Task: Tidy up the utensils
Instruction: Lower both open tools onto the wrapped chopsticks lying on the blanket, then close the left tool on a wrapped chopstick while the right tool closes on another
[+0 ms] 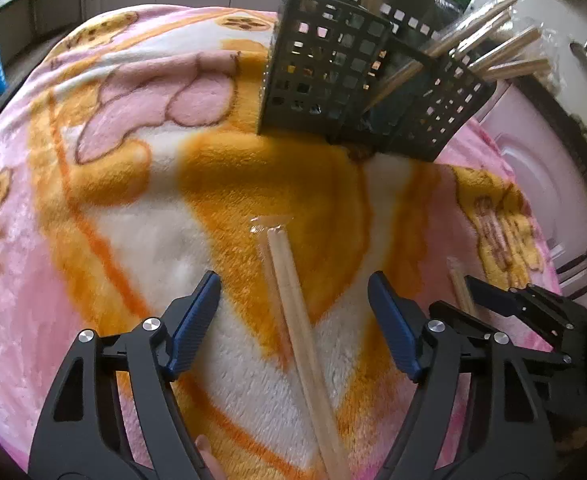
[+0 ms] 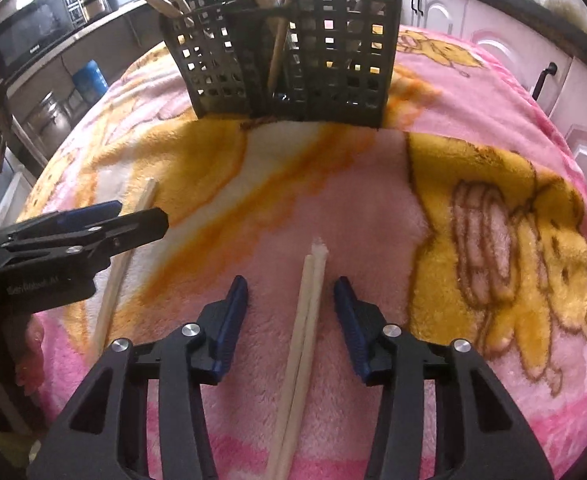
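- My left gripper (image 1: 293, 316) stands wide open over a wrapped pair of chopsticks (image 1: 297, 320) that lies flat on the fleece blanket (image 1: 93, 184); I hold nothing with it yet.
- My right gripper (image 2: 290, 312) is open too, less widely, with a second pair of chopsticks (image 2: 305, 320) lying between its fingers, ungripped.
- Risk, as I judge it: the sticks sit down in soft pile, so the fingertips may snag the blanket or pinch only one stick of a pair.
- The clear wrapper on the left pair looks slippery; a grip on its loose end could slide off.
- My two grippers work close together and could knock one another when closing.
- The black mesh caddy (image 2: 293, 64) stands at the far side of the blanket, well apart from both pairs.
- Its compartments already hold several wooden chopsticks leaning outward; those tilted sticks could block a new pair going in.
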Demonstrator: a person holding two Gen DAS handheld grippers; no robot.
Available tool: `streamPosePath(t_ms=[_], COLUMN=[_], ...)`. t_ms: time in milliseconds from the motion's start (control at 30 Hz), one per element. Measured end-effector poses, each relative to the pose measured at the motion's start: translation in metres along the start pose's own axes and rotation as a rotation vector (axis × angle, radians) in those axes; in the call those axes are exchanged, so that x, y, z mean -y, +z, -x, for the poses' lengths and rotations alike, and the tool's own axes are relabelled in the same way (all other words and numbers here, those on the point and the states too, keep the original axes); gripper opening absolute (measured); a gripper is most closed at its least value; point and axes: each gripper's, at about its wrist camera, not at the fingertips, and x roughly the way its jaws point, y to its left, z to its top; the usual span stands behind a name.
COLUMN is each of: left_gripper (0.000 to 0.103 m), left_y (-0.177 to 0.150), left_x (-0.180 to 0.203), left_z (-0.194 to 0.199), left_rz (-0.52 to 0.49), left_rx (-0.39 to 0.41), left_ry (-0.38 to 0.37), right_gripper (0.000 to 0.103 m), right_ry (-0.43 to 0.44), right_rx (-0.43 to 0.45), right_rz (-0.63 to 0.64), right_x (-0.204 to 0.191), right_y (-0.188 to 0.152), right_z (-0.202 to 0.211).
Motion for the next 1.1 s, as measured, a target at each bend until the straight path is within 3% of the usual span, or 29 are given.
streamPosePath(t_ms=[333, 533, 600, 667, 867, 1100], left_gripper=[0.037, 0.027, 0.021, 0.008, 0.005, 0.005], left_y=[0.013, 0.019, 0.022, 0.024, 0.022, 0.024], left_x=[0.016, 0.029, 0.03, 0.032, 0.024, 0.033], left_z=[-0.012, -0.018, -0.019, -0.018, -0.008, 0.026], left_rz=[-0.051, -0.094, -0.096, -0.108, -0.085, -0.101], left_rx=[-0.01, -0.045, -0.066, -0.078, -0.067, 0.046], left_ry=[0.072, 0.123, 0.122, 0.1, 0.033, -0.016], right_gripper=[0.023, 0.013, 0.012, 0.011, 0.011, 0.011], right_ry=[-0.003, 0.008, 0.006, 0.017, 0.099, 0.122], right_rx=[-0.044, -0.065, -0.066, -0.061, -0.005, 0.126], right_rz=[0.023, 0.041, 0.044, 0.037, -0.015, -0.028], right_x=[0.001, -0.002, -0.003, -0.003, 0.007, 0.011], right_y=[0.009, 0.011, 0.013, 0.013, 0.01, 0.008], right_z=[-0.003, -0.002, -0.003, -0.002, 0.011, 0.041])
